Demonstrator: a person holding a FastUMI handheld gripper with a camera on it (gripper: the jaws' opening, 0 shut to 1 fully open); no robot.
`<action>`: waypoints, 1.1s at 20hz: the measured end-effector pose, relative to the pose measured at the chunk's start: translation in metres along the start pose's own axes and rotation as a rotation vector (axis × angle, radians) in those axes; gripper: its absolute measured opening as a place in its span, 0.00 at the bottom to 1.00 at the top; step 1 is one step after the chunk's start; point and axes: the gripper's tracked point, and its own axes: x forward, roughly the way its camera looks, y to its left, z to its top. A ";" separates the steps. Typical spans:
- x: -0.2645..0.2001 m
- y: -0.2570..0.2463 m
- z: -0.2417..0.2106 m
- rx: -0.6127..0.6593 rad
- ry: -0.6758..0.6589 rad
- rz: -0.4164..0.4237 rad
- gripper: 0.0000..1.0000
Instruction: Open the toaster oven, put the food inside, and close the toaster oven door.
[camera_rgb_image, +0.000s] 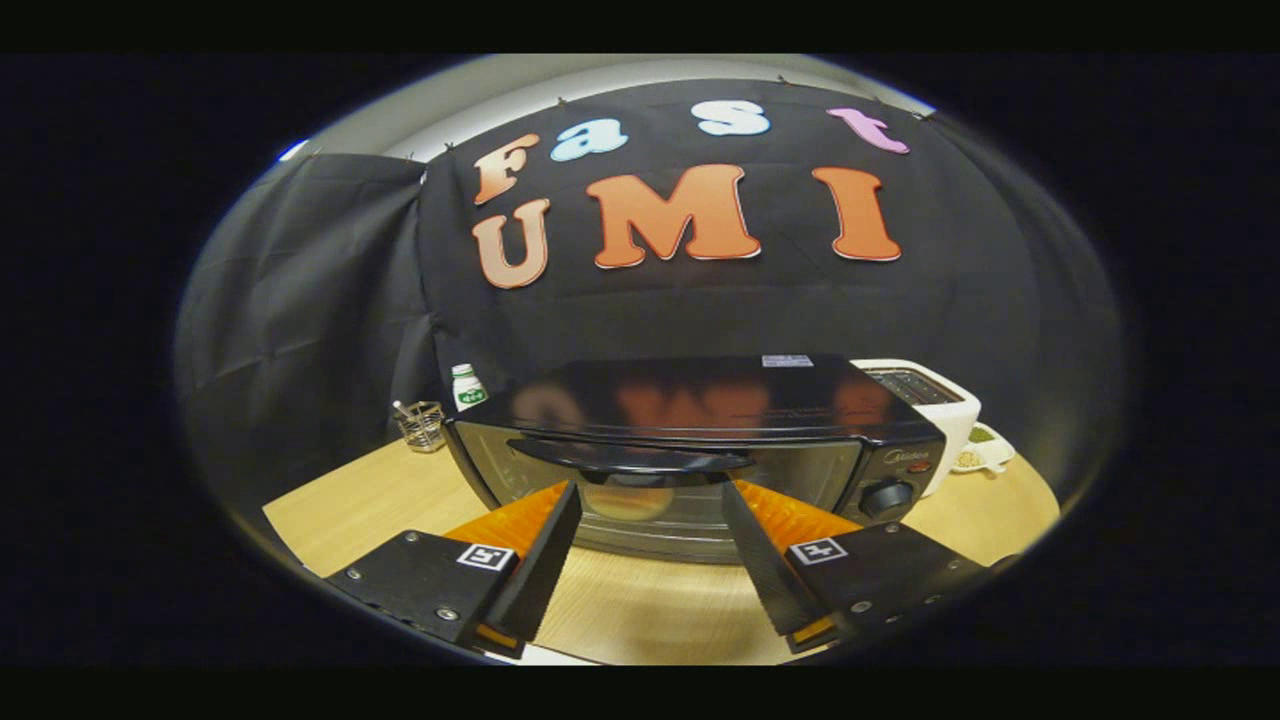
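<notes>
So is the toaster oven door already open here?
No, the toaster oven door is shut, its handle just beyond the open gripper.

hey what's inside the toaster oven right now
Through the shut door of the toaster oven, something pale and rounded sits inside; what else it holds is hidden. The open gripper faces the handle.

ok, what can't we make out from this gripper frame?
- Food inside the toaster oven: the door glass is dark and reflective, and the pale blur behind it is unreadable.
- Small dish contents: too small, partly hidden by the white toaster.
- Wire holder contents: too small.
- Gripper: fingers open just before the door handle; contact unclear.
</notes>
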 end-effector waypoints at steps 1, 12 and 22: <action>-0.010 0.000 0.007 -0.012 -0.035 -0.004 0.85; -0.143 -0.005 0.111 -0.130 -0.361 -0.058 0.87; -0.225 -0.009 0.142 -0.173 -0.446 -0.114 0.96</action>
